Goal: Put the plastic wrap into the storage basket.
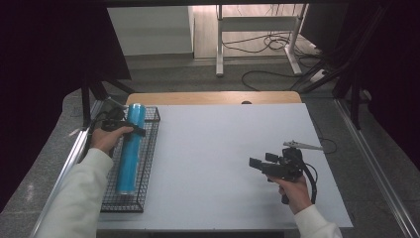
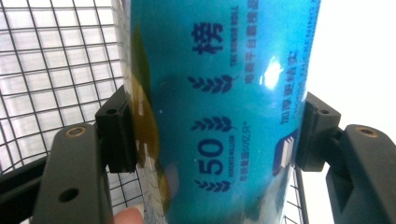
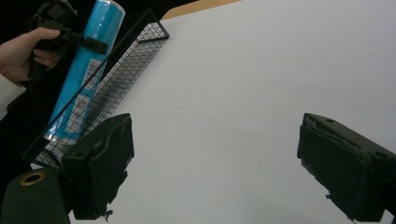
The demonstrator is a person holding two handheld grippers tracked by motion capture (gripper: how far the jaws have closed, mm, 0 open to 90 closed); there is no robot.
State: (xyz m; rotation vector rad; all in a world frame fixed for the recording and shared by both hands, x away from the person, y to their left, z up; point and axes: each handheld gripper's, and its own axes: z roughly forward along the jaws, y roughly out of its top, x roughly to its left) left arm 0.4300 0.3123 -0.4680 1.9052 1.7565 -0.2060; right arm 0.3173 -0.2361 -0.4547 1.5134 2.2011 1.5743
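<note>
Table: my white sheet (image 1: 223,163) covers a wooden top, with a strip of wood bare along the far edge.
Room: grey floor beyond, white desk legs (image 1: 219,44) and loose cables (image 1: 267,42) at the back, dark curtains on both sides.
Basket (image 1: 148,148): black wire, at the sheet's left edge, long side running away from me.
In basket: the blue roll (image 1: 130,148), lengthwise, far end tilted up over the rim.
Left gripper (image 1: 130,130): my jaws clamp the roll near its far end, pads pressed on both sides.
Right gripper (image 1: 255,163): my jaws stand wide apart, holding nothing, above bare sheet, well apart from the basket.
</note>
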